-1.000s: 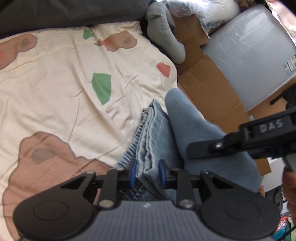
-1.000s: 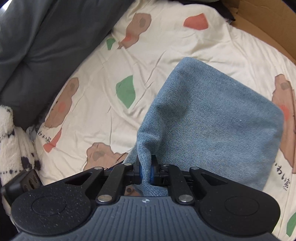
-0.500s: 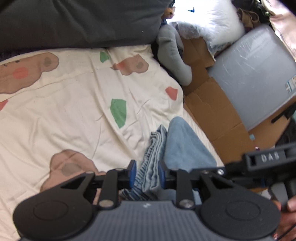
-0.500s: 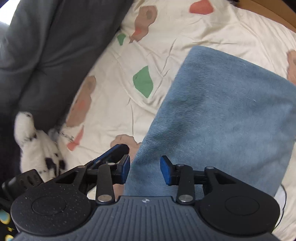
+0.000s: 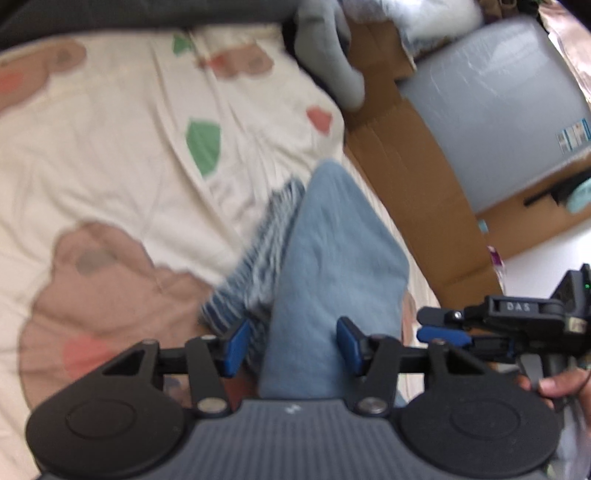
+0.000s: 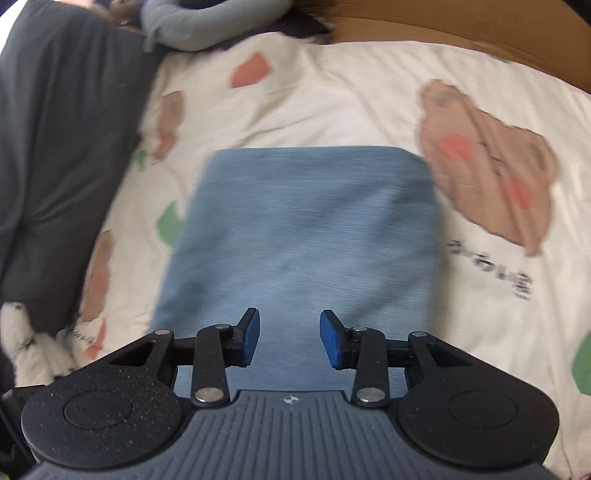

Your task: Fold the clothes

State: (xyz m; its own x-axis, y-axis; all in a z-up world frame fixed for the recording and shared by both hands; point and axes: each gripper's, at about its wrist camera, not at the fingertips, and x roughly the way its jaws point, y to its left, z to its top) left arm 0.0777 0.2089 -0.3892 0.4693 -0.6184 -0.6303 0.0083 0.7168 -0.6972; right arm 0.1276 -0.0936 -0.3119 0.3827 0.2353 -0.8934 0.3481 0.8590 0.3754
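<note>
A folded pair of light blue jeans (image 6: 306, 229) lies flat on the cream bed sheet (image 6: 351, 96) printed with bears. In the left wrist view the jeans (image 5: 332, 266) run up from between my left gripper's (image 5: 293, 345) blue pads, their stacked folded edges showing at the left side. That gripper's jaws are opening and the pads stand clear of the denim. My right gripper (image 6: 290, 339) hovers open over the near edge of the jeans with nothing pinched. It also shows at the right in the left wrist view, as the right gripper (image 5: 443, 325) held by a hand.
A dark grey quilt (image 6: 55, 147) lies along the sheet's left side, with a grey stuffed limb (image 6: 207, 26) at the top. Flattened cardboard (image 5: 406, 158) and a grey plastic-wrapped panel (image 5: 498, 99) border the bed. A white spotted plush (image 6: 26, 343) sits at the lower left.
Both grippers have let go of the jeans: the right one opened and swung sideways to face the fold squarely, and the left one's jaws have spread. The jeans now lie flat.
</note>
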